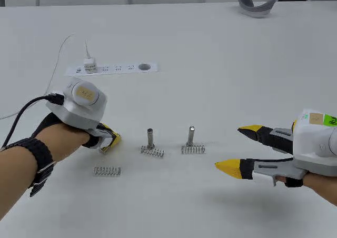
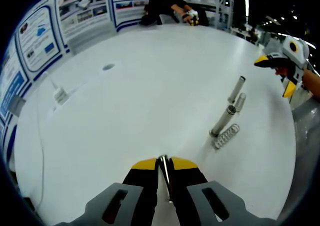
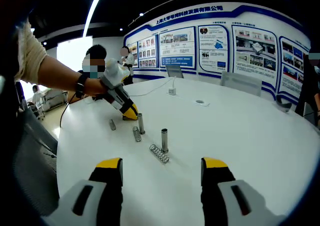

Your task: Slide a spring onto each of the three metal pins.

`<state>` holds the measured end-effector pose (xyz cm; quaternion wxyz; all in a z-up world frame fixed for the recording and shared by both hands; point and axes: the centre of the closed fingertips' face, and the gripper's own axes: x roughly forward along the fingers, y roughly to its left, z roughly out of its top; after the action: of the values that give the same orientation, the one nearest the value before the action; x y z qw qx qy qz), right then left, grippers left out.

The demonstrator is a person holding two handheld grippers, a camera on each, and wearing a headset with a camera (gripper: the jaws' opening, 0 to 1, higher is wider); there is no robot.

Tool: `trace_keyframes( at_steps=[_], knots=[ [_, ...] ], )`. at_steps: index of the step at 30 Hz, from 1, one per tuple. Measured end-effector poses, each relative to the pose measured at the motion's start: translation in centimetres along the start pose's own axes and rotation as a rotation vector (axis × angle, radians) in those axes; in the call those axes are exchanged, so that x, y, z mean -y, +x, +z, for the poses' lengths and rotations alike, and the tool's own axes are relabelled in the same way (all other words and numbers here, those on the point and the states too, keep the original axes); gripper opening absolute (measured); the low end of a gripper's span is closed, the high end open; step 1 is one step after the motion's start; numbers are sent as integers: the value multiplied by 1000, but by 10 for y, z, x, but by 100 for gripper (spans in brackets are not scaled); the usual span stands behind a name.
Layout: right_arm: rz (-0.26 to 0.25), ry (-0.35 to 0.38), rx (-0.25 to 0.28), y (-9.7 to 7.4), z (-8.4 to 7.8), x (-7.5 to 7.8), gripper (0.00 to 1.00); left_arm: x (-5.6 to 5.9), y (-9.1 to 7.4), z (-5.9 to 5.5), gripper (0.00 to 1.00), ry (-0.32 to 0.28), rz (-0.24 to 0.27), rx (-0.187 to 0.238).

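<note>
The left gripper (image 1: 111,140) is lying low over the white worktop (image 1: 221,64), its yellow-tipped jaws pressed together. In the left gripper view they are pinching a slim metal piece (image 2: 166,183), which is looking like a pin, though it is too hidden to be sure. A hand (image 1: 68,135) with a dark wrist strap (image 1: 38,161) is holding this gripper, and a black cable (image 1: 23,114) is running off it toward the worktop's left edge.

The right gripper (image 1: 239,148) is hovering on the right side with its jaws spread wide and nothing between them, the tips pointing toward the pins.

Between the two grippers, in the middle of the worktop and well away from its far edge, two metal pins are standing upright. The left pin (image 1: 150,138) is standing near the left gripper's tips, and the first spring (image 1: 152,151) is lying on its side just beside its foot. The right pin (image 1: 191,135) is standing near it, with the second spring (image 1: 193,149) lying flat at its base on the near side. The third spring (image 1: 107,170) is lying apart from the pins, nearer the person and just below the left gripper. No spring is sitting on either standing pin.

Farther back, a white power strip (image 1: 118,68) is lying with a white plug (image 1: 90,65) in it, its thin cord (image 1: 58,56) curving toward the left edge. A grey curved band (image 1: 256,6) is resting at the far edge, toward the right corner.
</note>
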<state>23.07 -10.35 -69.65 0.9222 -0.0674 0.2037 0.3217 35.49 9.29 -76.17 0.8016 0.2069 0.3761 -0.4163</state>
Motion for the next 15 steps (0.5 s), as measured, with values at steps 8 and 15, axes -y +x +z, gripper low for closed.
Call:
trace_keyframes(
  at_steps=[8, 15],
  knots=[
    [1, 3, 1, 0, 0, 0, 64, 1, 2, -3, 9, -10, 24, -34],
    [0, 5, 3, -1, 0, 0, 64, 0, 2, -3, 9, -20, 51, -48]
  ],
)
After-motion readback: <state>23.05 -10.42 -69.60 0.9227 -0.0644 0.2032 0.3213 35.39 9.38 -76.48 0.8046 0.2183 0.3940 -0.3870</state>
